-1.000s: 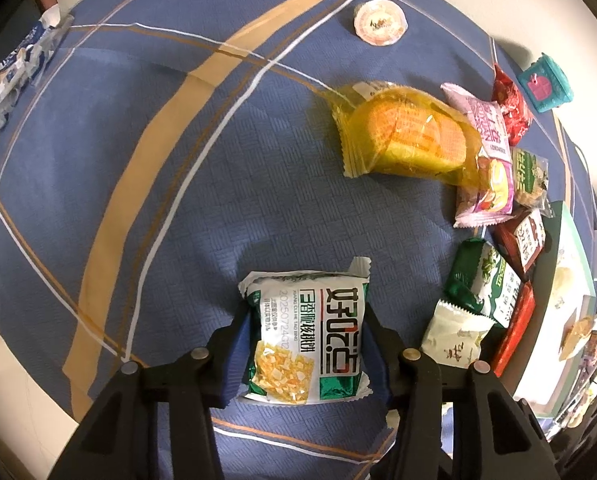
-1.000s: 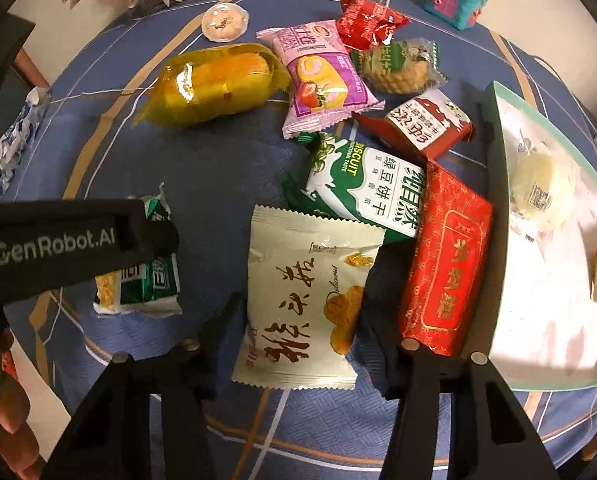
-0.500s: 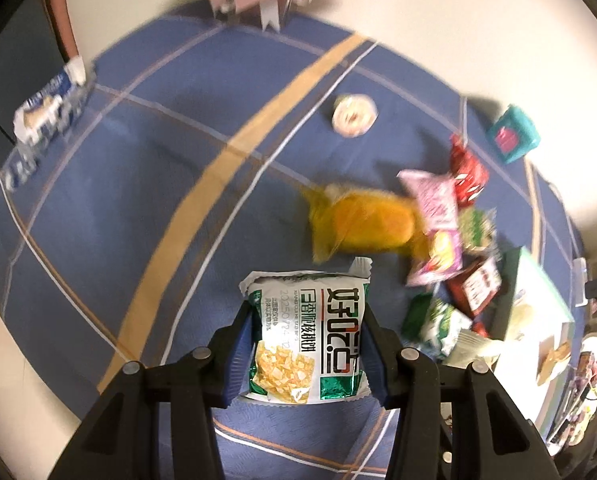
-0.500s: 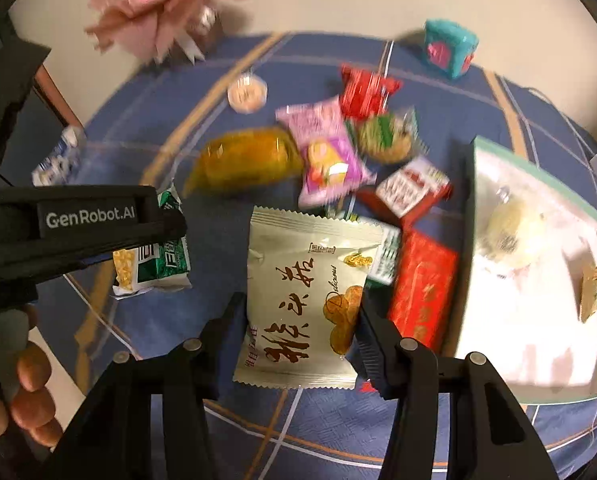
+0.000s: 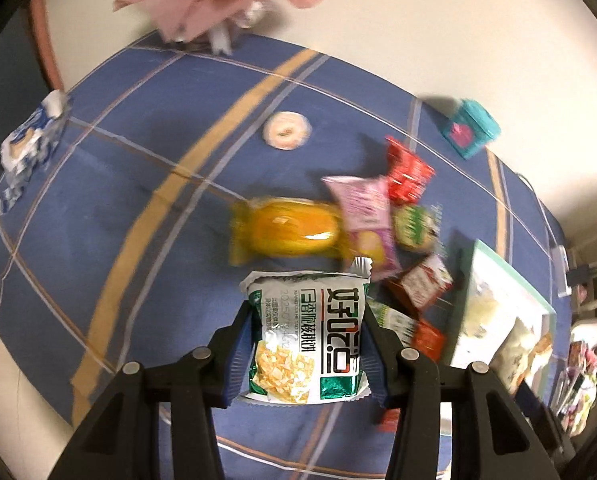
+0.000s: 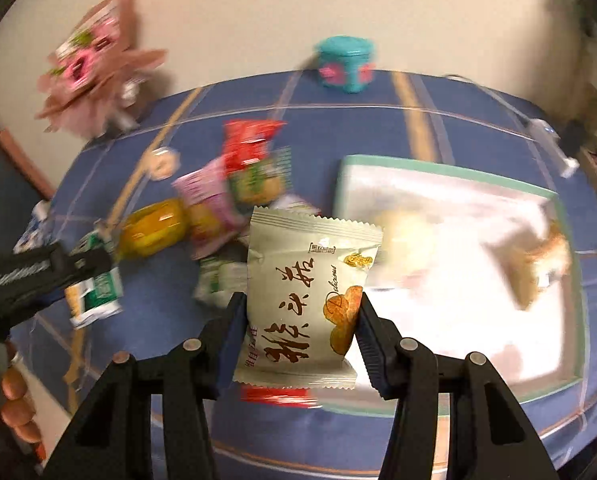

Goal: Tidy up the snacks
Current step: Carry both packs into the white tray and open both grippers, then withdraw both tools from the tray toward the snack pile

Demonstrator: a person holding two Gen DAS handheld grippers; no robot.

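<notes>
Left hand-held gripper [image 5: 306,344]: pinching green-and-white packet [image 5: 308,338] by its two side edges, pads pressed into the wrapper, packet upright between the fingers and clear of the blue striped cloth [image 5: 110,208] on the surface.

Right hand-held gripper [image 6: 300,332]: pinching cream packet [image 6: 304,300] the same way, pads on both side edges, top seal pointing away from the camera, packet raised above the cloth and overlapping the near-left corner of the teal-rimmed tray [image 6: 450,172] in view.

Tray: white inside, holding a pale round snack [image 6: 402,228] and a brownish one [image 6: 538,264], both blurred.

Pile left on the cloth, left of the tray: yellow packet [image 5: 286,232], pink packet [image 5: 362,212], red packet [image 5: 408,172], green biscuit packet [image 5: 412,226], round white snack [image 5: 287,131] farther off.

Teal box [image 6: 344,64] at the far edge, pink bouquet [image 6: 94,64] at far left.
</notes>
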